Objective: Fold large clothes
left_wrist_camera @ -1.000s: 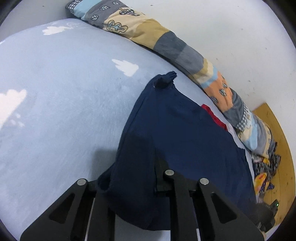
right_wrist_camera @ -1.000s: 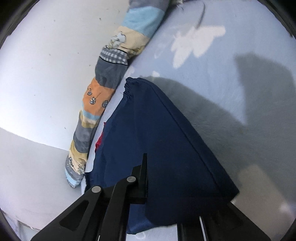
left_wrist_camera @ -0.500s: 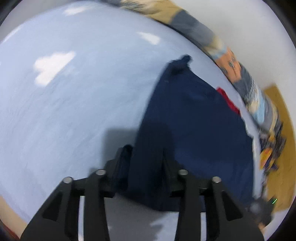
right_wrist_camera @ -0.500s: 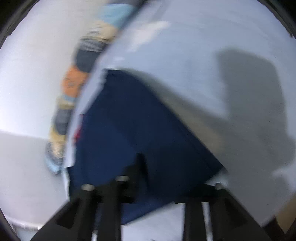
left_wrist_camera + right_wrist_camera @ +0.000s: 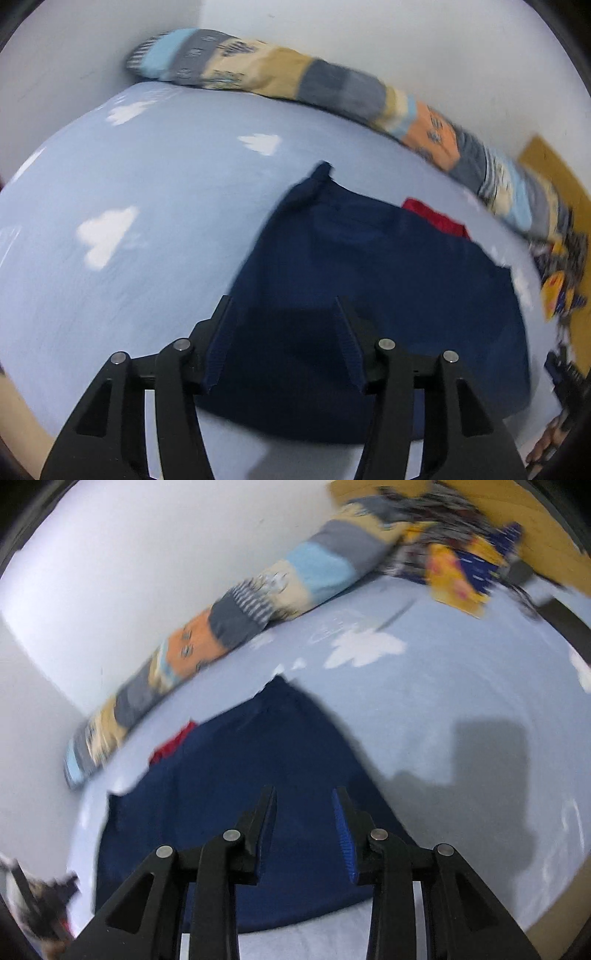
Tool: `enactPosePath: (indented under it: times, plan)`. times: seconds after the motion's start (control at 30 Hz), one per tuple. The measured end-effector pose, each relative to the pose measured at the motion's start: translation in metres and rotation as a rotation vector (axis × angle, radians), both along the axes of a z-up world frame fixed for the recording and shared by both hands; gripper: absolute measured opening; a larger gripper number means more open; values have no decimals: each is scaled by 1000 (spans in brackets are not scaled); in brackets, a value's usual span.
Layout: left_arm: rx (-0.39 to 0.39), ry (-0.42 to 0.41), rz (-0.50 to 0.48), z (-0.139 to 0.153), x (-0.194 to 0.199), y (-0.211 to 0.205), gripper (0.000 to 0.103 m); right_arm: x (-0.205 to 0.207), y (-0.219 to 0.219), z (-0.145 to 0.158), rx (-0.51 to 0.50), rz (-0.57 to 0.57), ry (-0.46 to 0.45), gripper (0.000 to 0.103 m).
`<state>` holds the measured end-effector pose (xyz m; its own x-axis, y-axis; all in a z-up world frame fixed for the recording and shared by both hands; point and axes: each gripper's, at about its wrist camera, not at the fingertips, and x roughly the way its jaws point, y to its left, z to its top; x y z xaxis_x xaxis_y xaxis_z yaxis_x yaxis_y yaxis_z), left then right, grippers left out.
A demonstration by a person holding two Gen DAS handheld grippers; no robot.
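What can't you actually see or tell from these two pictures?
- Left wrist view: most of the red garment, tucked under the navy garment.
- Right wrist view: the colourful pile at the bed's far corner is motion-blurred; items unidentifiable.
- Both views: the navy garment's near edge, behind the open left hand-held gripper and right hand-held gripper.

blur: both views smeared | red cloth (image 5: 436,219) — mostly under navy garment (image 5: 369,277) | clutter (image 5: 458,568) — unreadable
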<state>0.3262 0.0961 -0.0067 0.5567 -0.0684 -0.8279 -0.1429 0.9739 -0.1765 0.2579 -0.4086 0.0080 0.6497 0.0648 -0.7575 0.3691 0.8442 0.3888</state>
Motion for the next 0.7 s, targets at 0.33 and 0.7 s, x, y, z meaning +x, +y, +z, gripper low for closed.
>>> enactPosePath:
  times: [0.33,0.7]
  plan:
    - [142,100,-74,-68,134,-46,64,85,-5,-52,-24,-8,236,34]
    - [24,80,-178,-62,66,-63,71,73,46,-16,-166,162,131,38]
